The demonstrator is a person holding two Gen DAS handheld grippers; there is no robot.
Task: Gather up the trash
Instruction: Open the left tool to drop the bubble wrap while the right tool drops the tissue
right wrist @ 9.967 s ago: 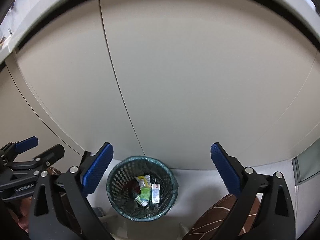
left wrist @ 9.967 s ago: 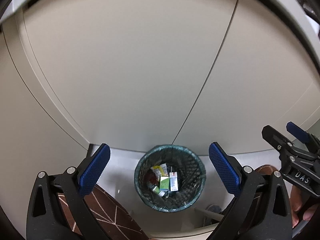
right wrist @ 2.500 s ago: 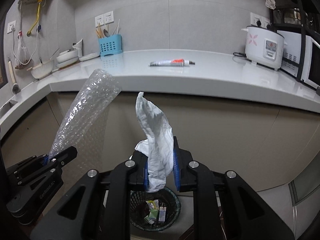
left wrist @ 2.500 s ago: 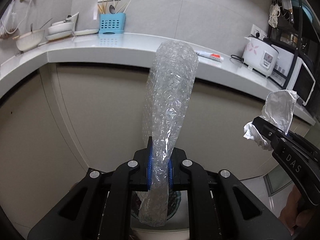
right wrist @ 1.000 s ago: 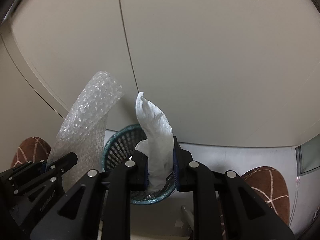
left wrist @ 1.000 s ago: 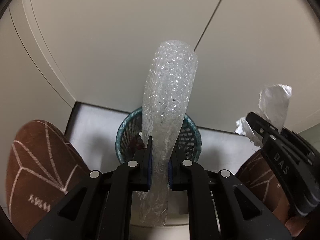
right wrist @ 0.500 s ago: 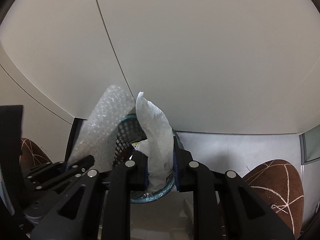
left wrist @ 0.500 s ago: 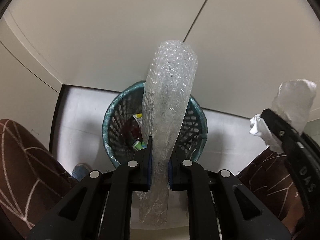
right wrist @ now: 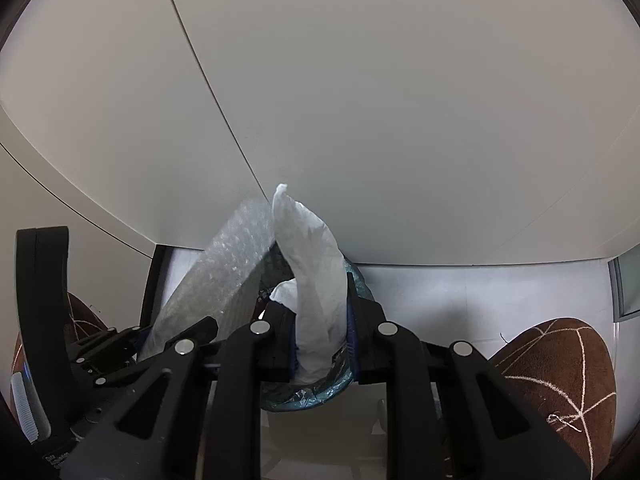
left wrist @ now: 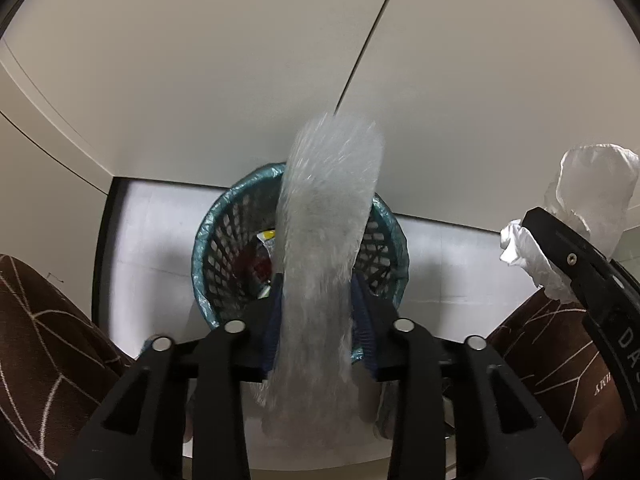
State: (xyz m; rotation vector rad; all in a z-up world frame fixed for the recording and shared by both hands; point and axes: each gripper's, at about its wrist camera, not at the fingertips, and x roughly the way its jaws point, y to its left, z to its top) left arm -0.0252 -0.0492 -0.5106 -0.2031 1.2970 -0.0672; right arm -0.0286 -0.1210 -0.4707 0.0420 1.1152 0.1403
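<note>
A teal mesh trash basket [left wrist: 224,240] with a liner stands on the floor against the cabinet; packets lie inside. My left gripper [left wrist: 318,312] is right above it with its jaws parted, and a strip of bubble wrap [left wrist: 324,240] between them looks blurred with motion. My right gripper [right wrist: 322,336] is shut on a crumpled white plastic bag [right wrist: 316,280] over the basket's rim [right wrist: 320,392]. The bag also shows in the left wrist view [left wrist: 580,208], and the bubble wrap in the right wrist view [right wrist: 224,280].
Beige cabinet doors [left wrist: 240,60] rise straight behind the basket. The person's brown-patterned knees [left wrist: 44,340] flank it on both sides, also seen at the right in the right wrist view [right wrist: 560,380]. Pale floor [left wrist: 460,264] surrounds the basket.
Both grippers have dropped closer to the basket. The left jaws have parted and the bubble wrap is slipping, blurred. The right gripper still grips the white bag.
</note>
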